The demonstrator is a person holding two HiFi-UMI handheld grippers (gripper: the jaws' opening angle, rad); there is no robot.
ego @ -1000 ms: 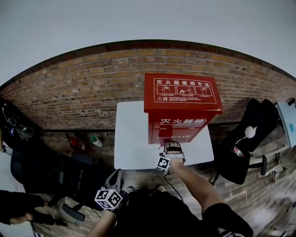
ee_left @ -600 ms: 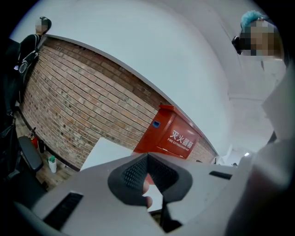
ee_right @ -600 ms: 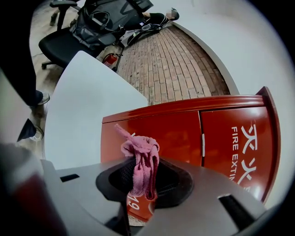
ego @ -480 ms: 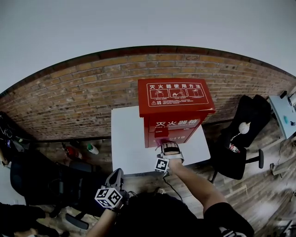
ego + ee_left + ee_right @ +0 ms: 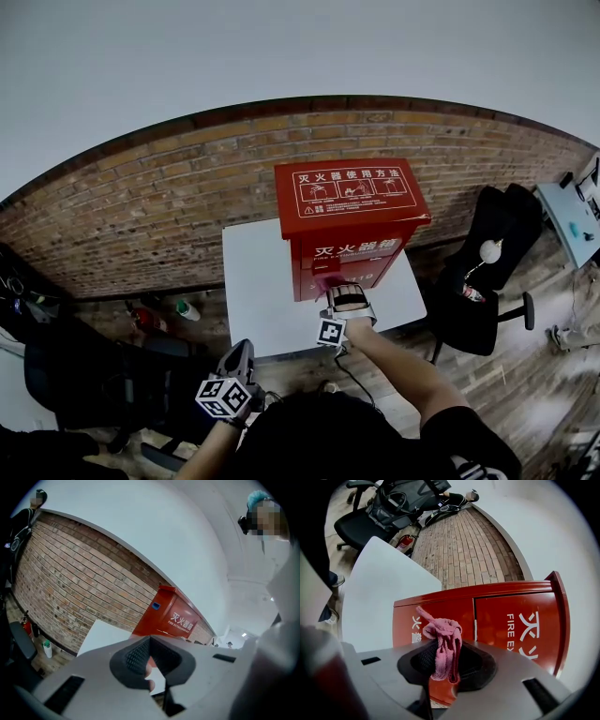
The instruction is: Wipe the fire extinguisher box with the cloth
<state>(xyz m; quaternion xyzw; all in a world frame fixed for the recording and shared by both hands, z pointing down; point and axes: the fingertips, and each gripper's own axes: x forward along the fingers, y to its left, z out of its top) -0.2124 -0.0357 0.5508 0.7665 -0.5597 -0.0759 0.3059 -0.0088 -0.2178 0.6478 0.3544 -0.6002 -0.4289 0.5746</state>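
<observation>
Farthest left, on the floor by the brick wall (image 5: 169,187), stand a small red extinguisher (image 5: 141,317) and a green-topped bottle (image 5: 187,309). Nearer, the left gripper (image 5: 241,351) hangs low, off the near-left corner of the white table (image 5: 255,281) and well apart from the box. In its own view its dark pads (image 5: 136,656) meet at the tip with nothing between them — only table and red box show beyond.

On the far right part of the table, against the wall, stands the red fire extinguisher box (image 5: 352,230), upright, with white instruction print on its sloping lid and white lettering on its front doors (image 5: 515,616).

The right gripper (image 5: 343,287) reaches over the table's near edge to the box's front, low and left of centre. Its jaws are pinched on a bunched pink cloth (image 5: 441,634), which pokes out past the tips toward the left door — whether it presses on the panel I cannot tell.

Right of the table, a black office chair (image 5: 487,281) stands on the wooden floor.
</observation>
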